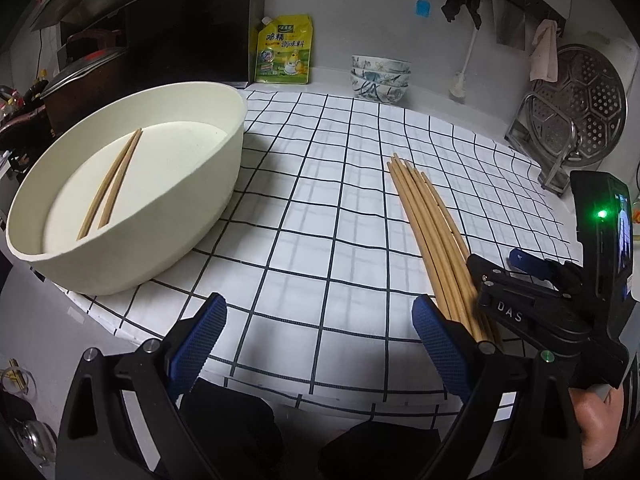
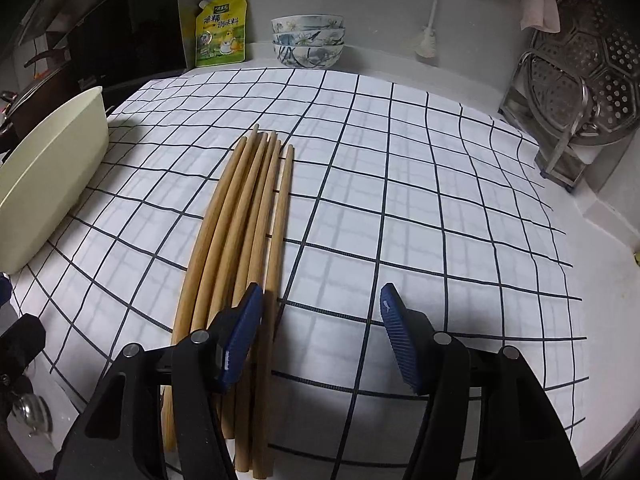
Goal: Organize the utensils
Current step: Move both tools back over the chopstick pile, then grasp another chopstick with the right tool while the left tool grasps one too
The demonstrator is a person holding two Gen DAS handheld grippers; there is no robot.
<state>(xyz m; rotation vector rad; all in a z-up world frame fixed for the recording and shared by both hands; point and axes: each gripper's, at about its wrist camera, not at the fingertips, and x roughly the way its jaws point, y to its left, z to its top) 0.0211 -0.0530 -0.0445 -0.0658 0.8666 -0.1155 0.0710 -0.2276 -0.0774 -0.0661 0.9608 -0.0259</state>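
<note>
A bundle of several wooden chopsticks (image 2: pixel 240 236) lies on the checked cloth (image 2: pixel 420 208). My right gripper (image 2: pixel 320 296) stands open low over the bundle's near end. Its left finger covers most of the sticks, and the rightmost stick shows just inside that finger, with neither pad pressing on it. In the left wrist view the same bundle (image 1: pixel 424 232) lies to the right, with the right gripper (image 1: pixel 500 266) over its near end. My left gripper (image 1: pixel 320 312) is open and holds nothing, above the cloth's near edge. A cream oval tub (image 1: pixel 208 184) at the left holds two chopsticks (image 1: pixel 114 182).
Stacked patterned bowls (image 1: pixel 380 78) and a yellow seasoning pouch (image 1: pixel 283 50) stand at the back wall. A perforated steamer plate on a metal rack (image 1: pixel 576 112) stands at the right. A dark pot (image 1: pixel 80 76) sits behind the tub. A brush (image 2: pixel 426 46) leans on the wall.
</note>
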